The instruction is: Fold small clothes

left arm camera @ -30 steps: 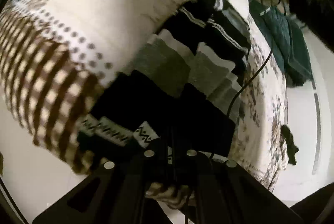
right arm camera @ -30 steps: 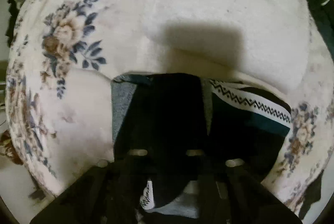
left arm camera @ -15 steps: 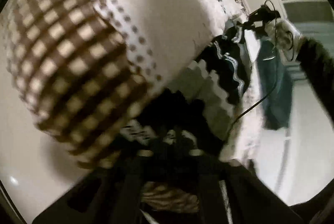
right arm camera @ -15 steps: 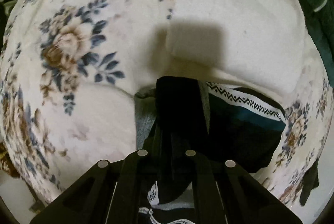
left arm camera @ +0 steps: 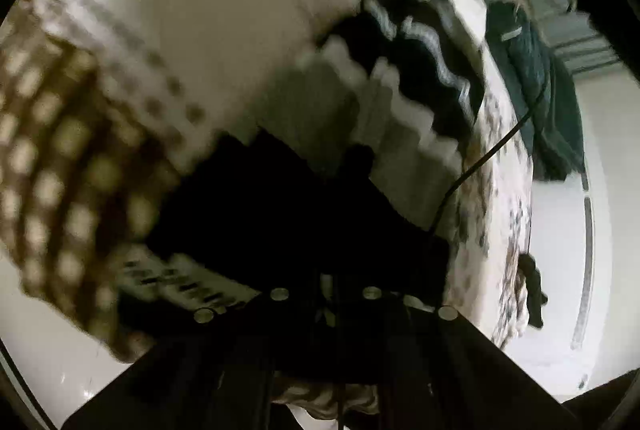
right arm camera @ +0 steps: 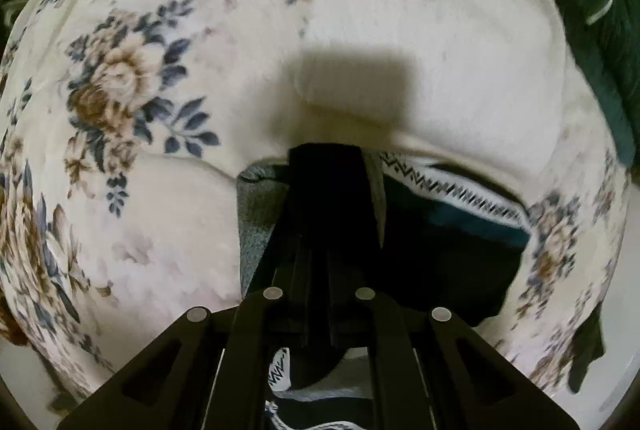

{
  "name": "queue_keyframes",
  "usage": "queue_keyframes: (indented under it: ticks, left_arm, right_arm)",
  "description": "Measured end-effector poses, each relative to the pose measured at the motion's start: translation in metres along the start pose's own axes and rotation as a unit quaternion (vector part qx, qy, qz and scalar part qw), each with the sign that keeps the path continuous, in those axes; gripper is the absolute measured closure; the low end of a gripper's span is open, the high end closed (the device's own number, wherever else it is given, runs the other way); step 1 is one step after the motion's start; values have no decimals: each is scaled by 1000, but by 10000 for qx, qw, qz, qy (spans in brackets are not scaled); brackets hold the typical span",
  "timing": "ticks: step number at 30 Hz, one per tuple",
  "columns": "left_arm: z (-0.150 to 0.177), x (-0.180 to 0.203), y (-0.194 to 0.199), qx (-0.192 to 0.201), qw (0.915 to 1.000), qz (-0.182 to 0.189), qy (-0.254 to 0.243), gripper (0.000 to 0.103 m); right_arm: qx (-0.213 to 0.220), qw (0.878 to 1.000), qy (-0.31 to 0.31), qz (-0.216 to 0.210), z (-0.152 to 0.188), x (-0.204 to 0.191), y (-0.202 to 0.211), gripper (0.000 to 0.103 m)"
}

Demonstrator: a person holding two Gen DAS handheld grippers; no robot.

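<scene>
Black-and-grey patterned garment (right arm camera: 448,230) clamped in both my right claw (right arm camera: 326,185) and left claw (left arm camera: 332,290); mid-fold, next I lay the held edge over.

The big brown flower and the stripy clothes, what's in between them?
Only bare cream blanket lies between the brown flower and the striped garment, seen in the right wrist view.

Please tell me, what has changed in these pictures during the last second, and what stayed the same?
The left gripper opened for a moment, shifted, and closed again on the near black edge of the striped garment; its view is blurred now. In the right wrist view the floral blanket slid a little. The right gripper stayed shut on the garment's other end.
</scene>
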State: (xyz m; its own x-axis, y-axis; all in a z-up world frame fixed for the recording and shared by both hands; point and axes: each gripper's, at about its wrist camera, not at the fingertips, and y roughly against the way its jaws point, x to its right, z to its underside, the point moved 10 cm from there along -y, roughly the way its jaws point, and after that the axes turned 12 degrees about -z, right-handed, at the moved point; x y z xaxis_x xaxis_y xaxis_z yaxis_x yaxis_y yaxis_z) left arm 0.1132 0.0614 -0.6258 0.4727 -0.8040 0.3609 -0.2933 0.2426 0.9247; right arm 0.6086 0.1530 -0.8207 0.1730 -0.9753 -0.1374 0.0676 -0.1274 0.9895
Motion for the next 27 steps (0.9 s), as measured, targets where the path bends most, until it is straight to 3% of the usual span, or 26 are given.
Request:
queue_keyframes:
  ticks: [6,10,12,14,16,17,18,20,23,25,27]
  left_arm:
    - [4,-36,48,240,9990,-86,365,99]
    - [-2,-58,32,165,9986,-235,449,99]
    - [0,-59,9,-171,9987,-40,471,97]
    - [1,-65,-7,-416,9974,11,594,94]
    - [2,-67,-7,-505,9960,116,726,83]
    - [2,-68,-4,-500,9956,184,775,70]
    - [2,-69,-2,-486,9952,253,810,56]
    - [5,-73,5,-433,9942,321,929,47]
    - [8,-74,6,-568,9926,363,1010,47]
    - [7,-73,3,-635,9928,337,958,47]
    - [5,-71,0,-666,9939,279,832,47]
  right_arm:
    - [64,9994,341,39,-10,-30,23,97]
    - [-15,9992,357,163,-13,-43,0,97]
    - [-202,9988,364,266,-11,-47,-20,96]
    - [-551,9982,222,-20,-3,-49,-38,87]
    - [-566,9969,-60,-539,11,-46,-34,69]
    - [-565,9944,-159,-883,22,-45,-27,52]
    - [-591,9897,-224,-1281,39,-43,-18,44]
    - [-731,9811,-178,-1783,79,-36,-3,44]
    - [-913,9742,-99,-2061,173,-6,13,44]
    - [-1212,9686,-236,-2157,254,24,3,44]
    - [-1665,9552,-550,-2383,345,47,-18,44]
